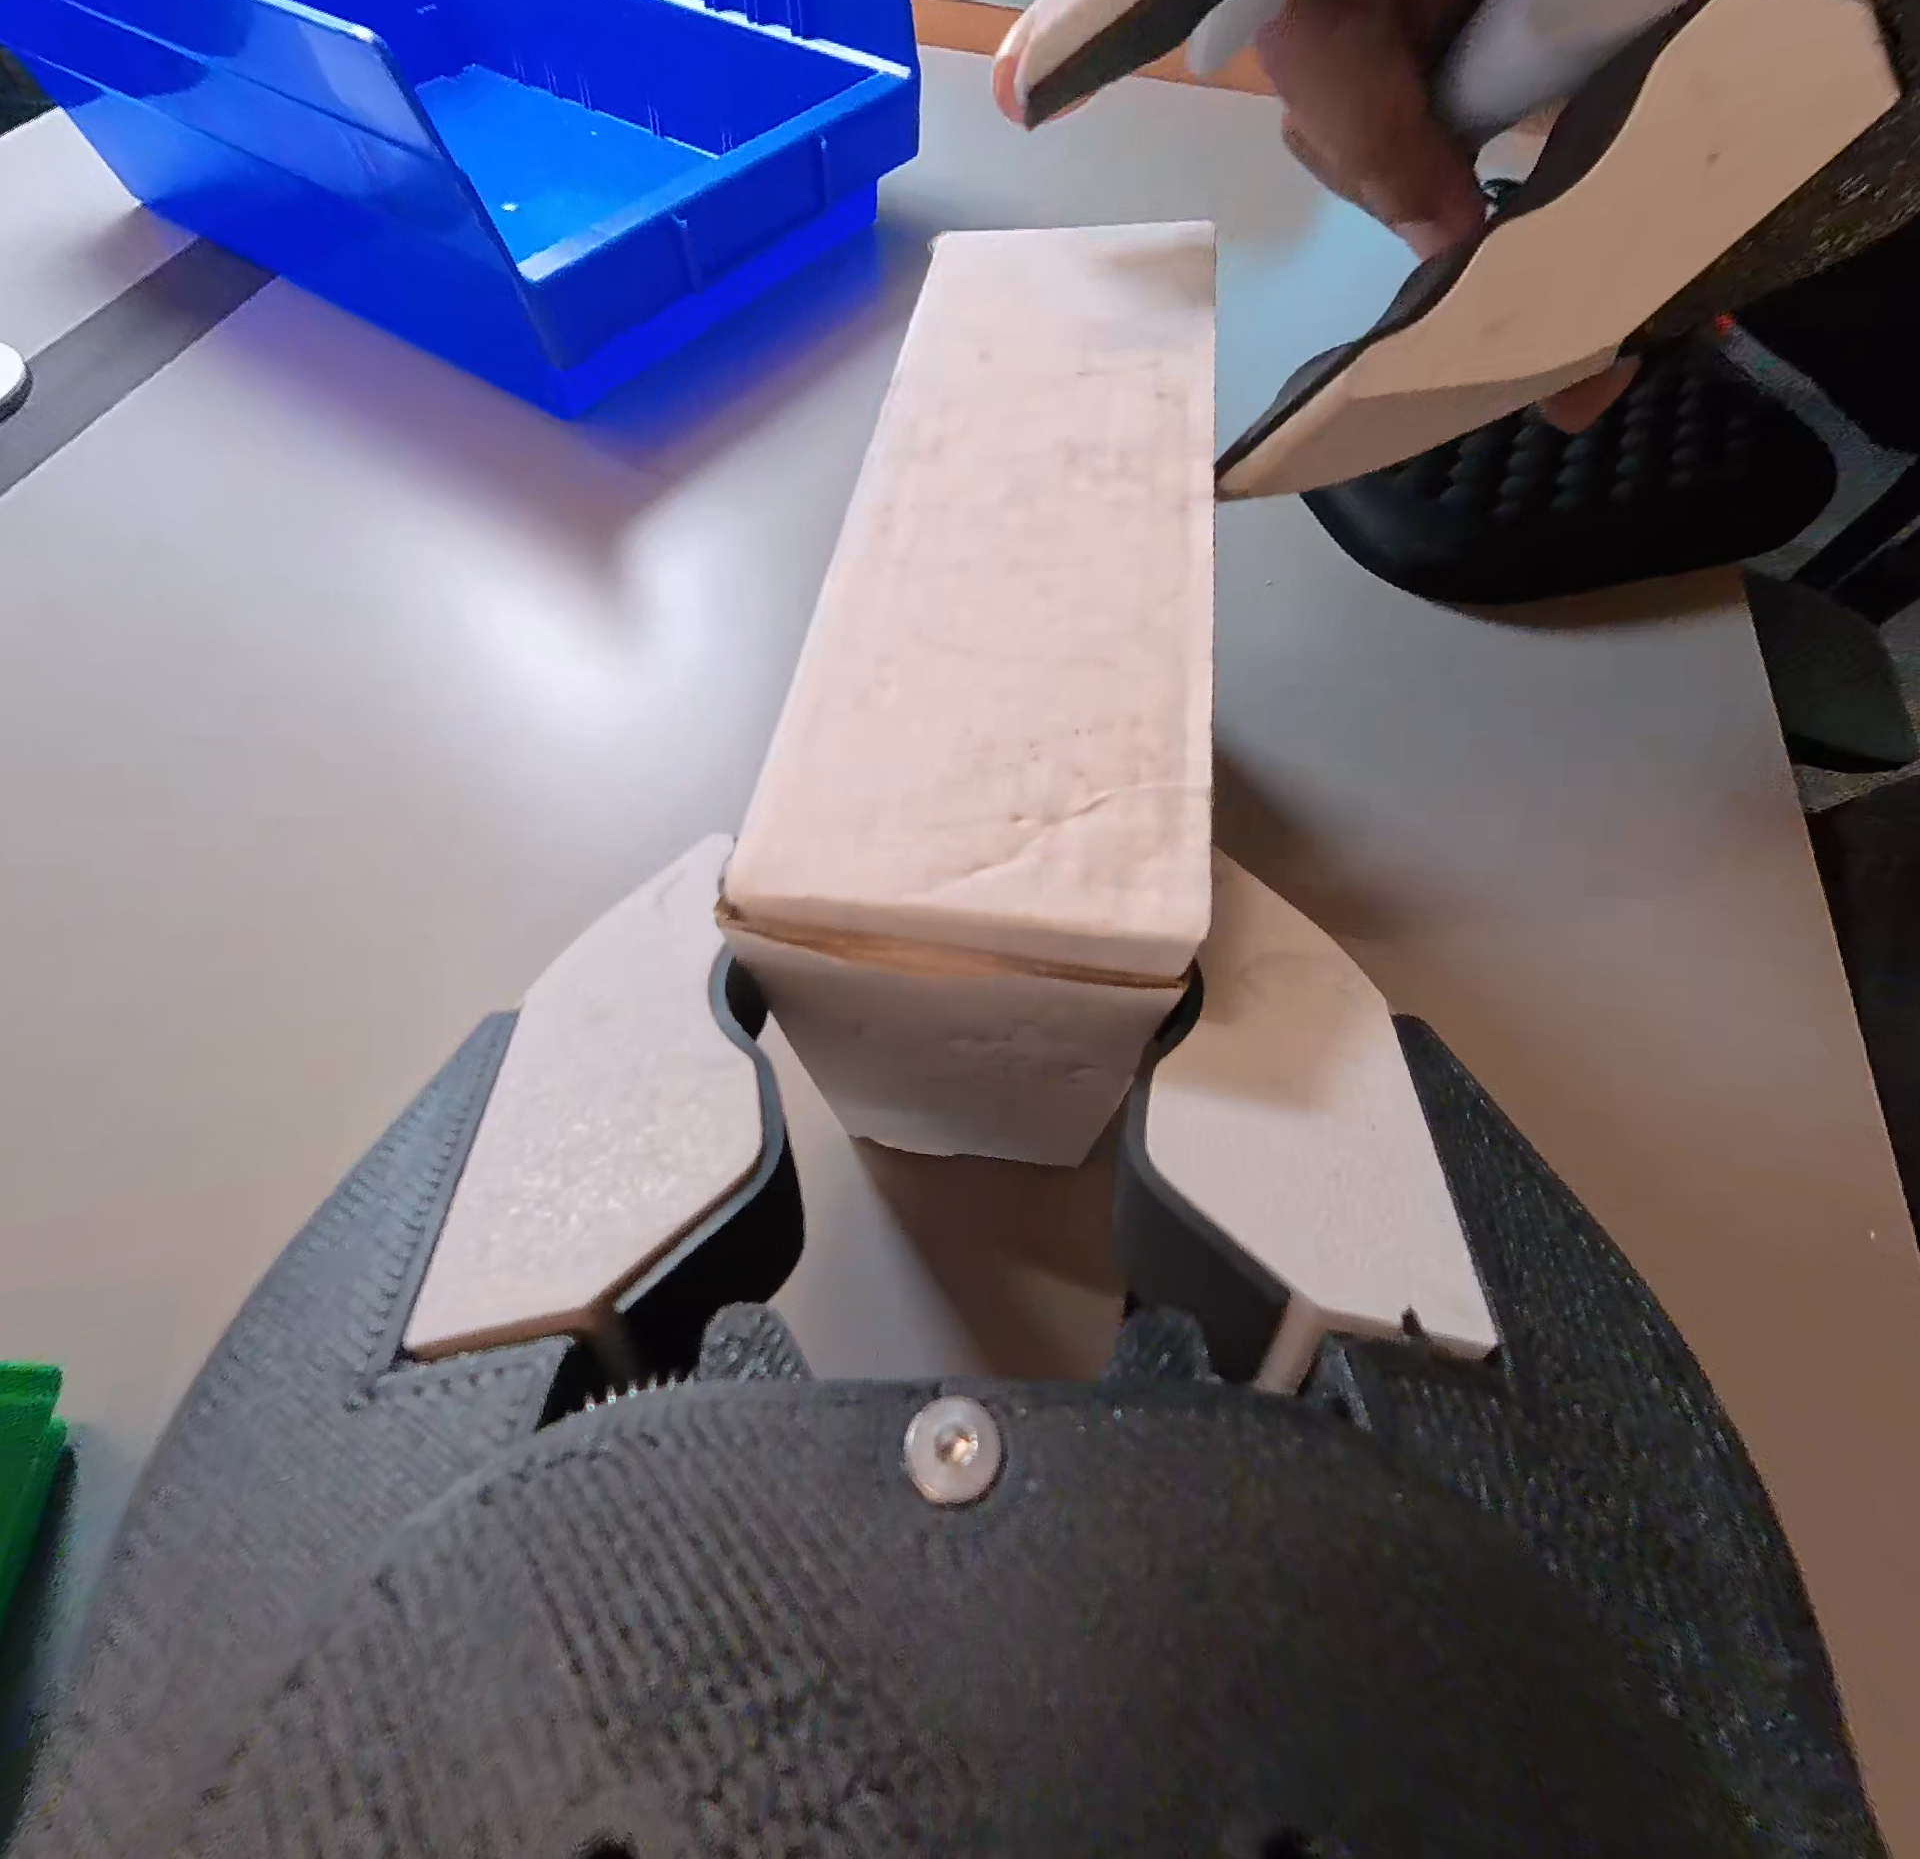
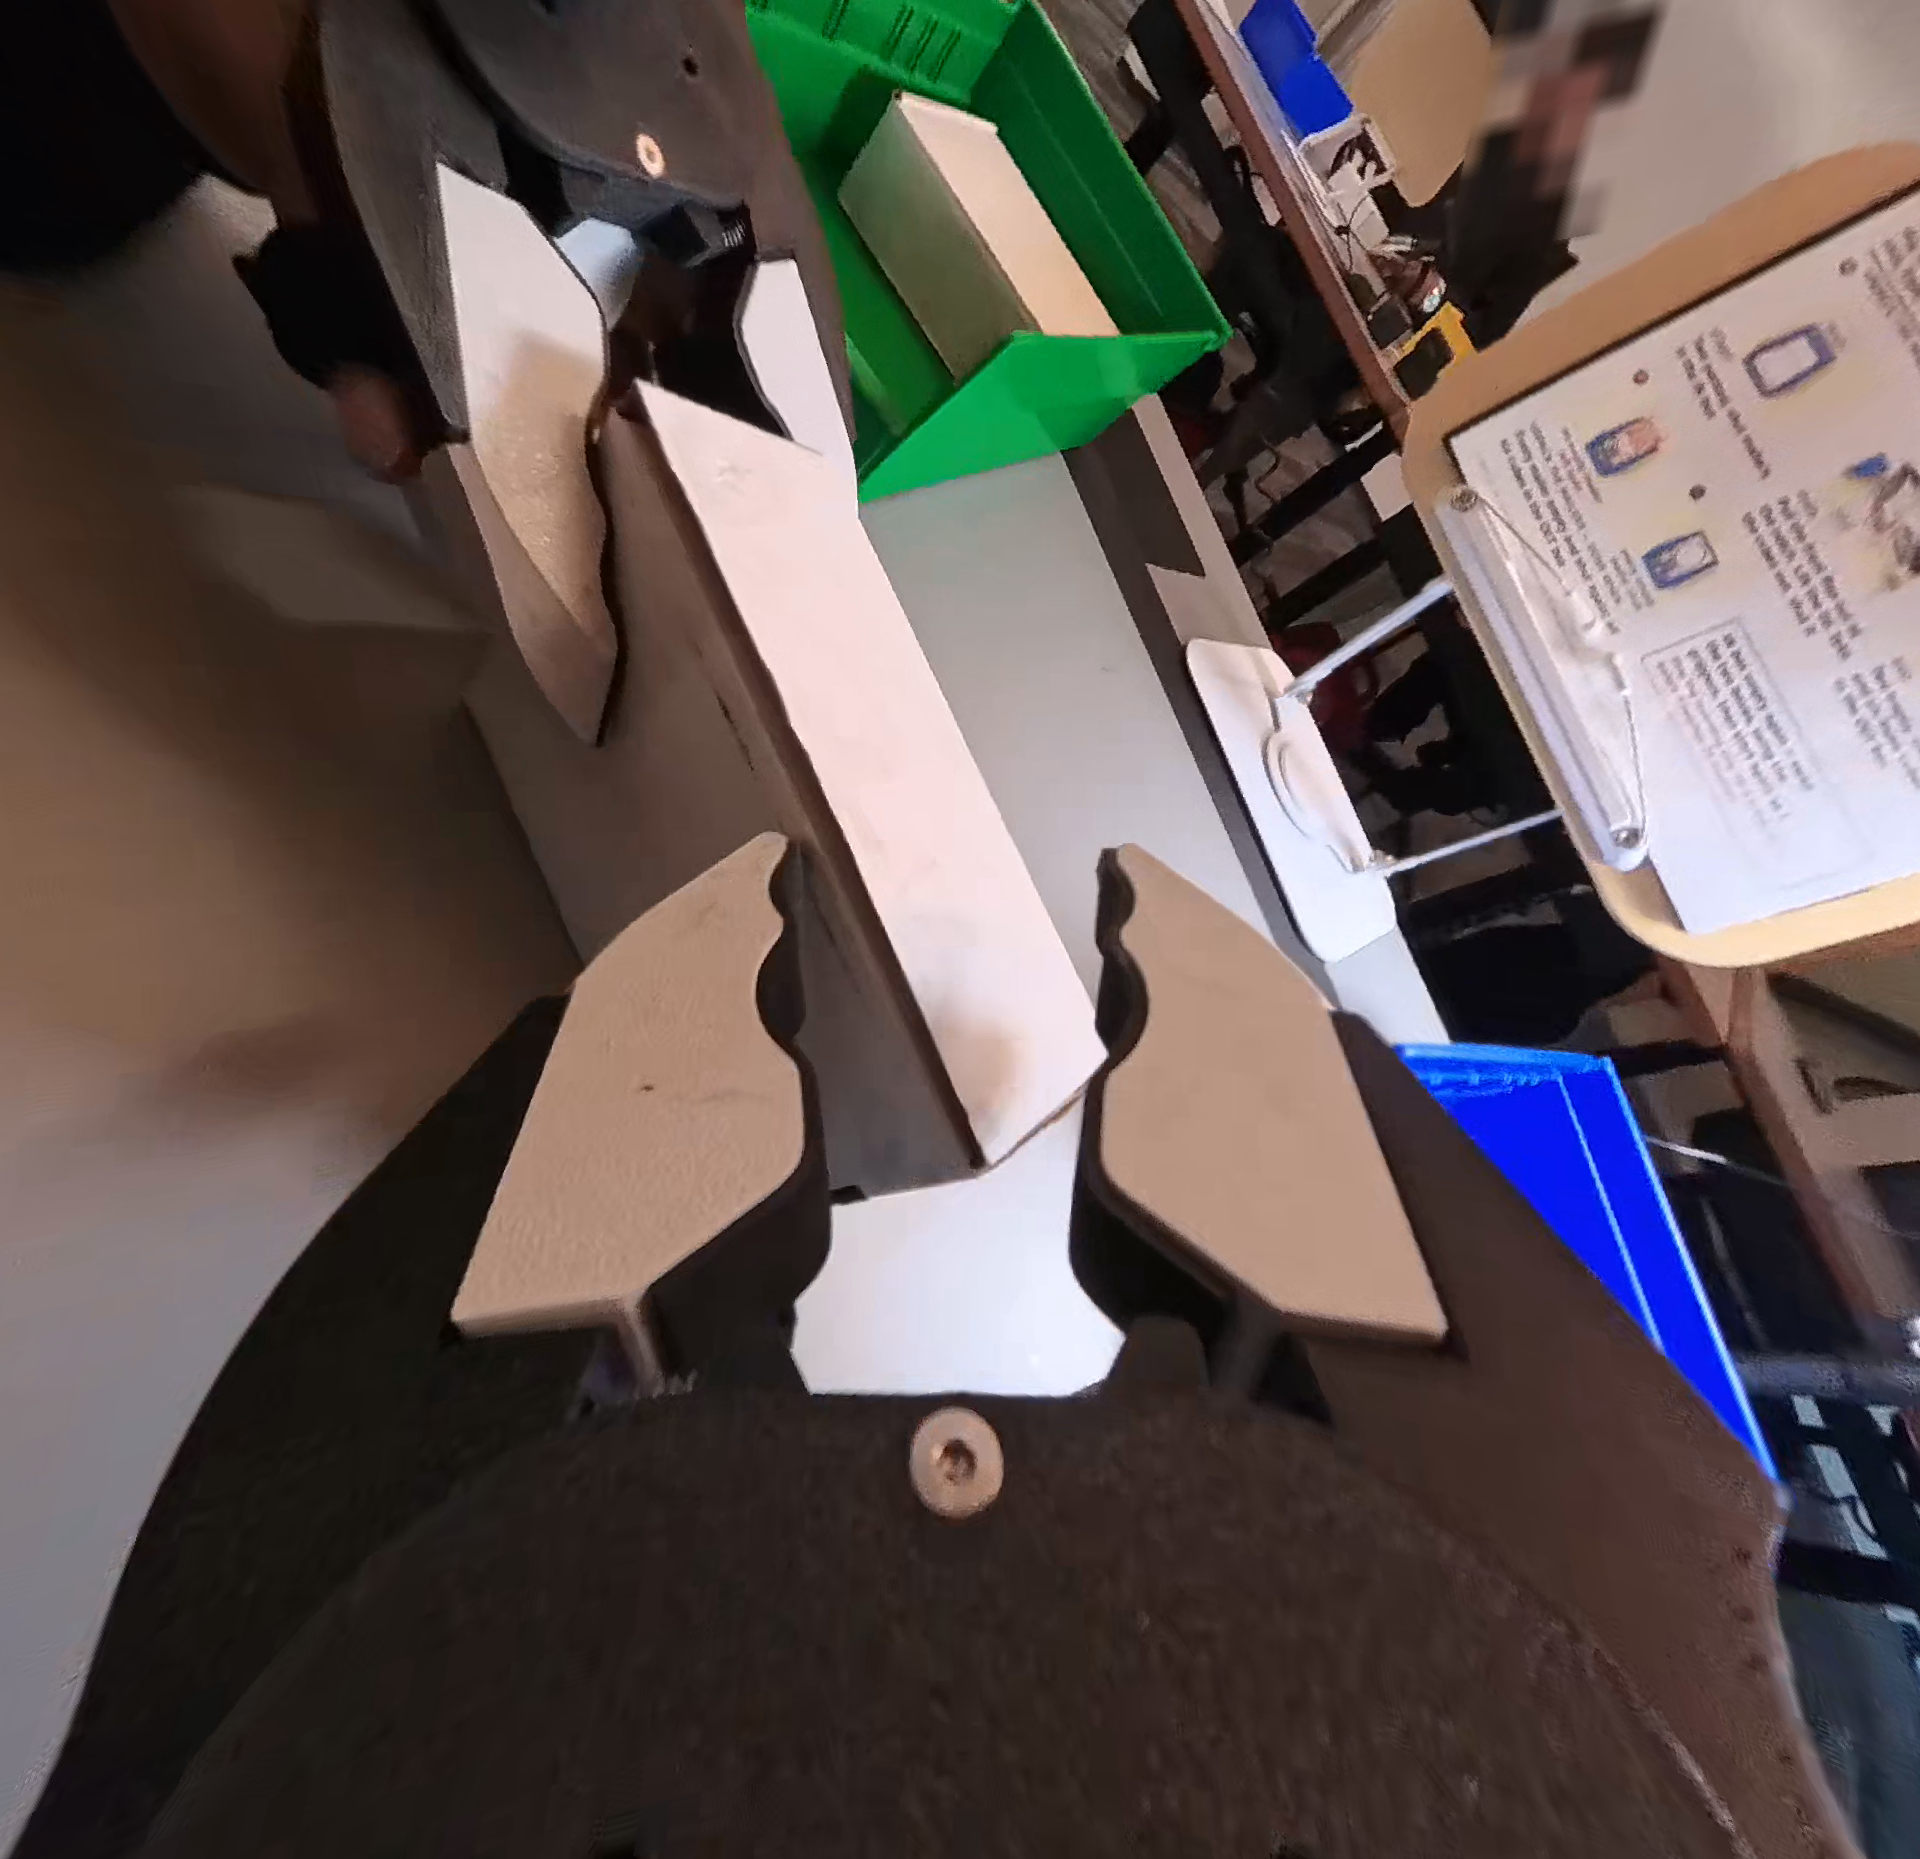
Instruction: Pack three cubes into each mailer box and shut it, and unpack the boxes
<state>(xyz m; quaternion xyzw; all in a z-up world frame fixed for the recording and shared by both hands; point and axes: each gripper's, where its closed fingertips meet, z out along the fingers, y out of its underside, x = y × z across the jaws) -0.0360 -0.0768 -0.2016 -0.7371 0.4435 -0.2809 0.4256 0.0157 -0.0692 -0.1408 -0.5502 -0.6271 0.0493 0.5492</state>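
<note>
A long white mailer box (image 1: 1018, 614), with its lid down, lies across the table. My left gripper (image 1: 966, 936) is shut on its near end, one finger on each long side. It also shows at the top of the right wrist view (image 2: 675, 407). My right gripper (image 2: 945, 864) is open, with the box's other end (image 2: 935, 874) between its spread fingers. Its left finger runs close along the box side. In the left wrist view the right gripper (image 1: 1132, 292) hangs tilted at the box's far right corner. No cubes are in view.
A blue bin (image 1: 520, 147) stands on the grey table (image 1: 312, 770) beyond the box and looks empty. A green bin (image 2: 1039, 386) holds another white box (image 2: 966, 220). A sign board (image 2: 1714, 562) on a white stand base (image 2: 1288, 770) is at the table edge.
</note>
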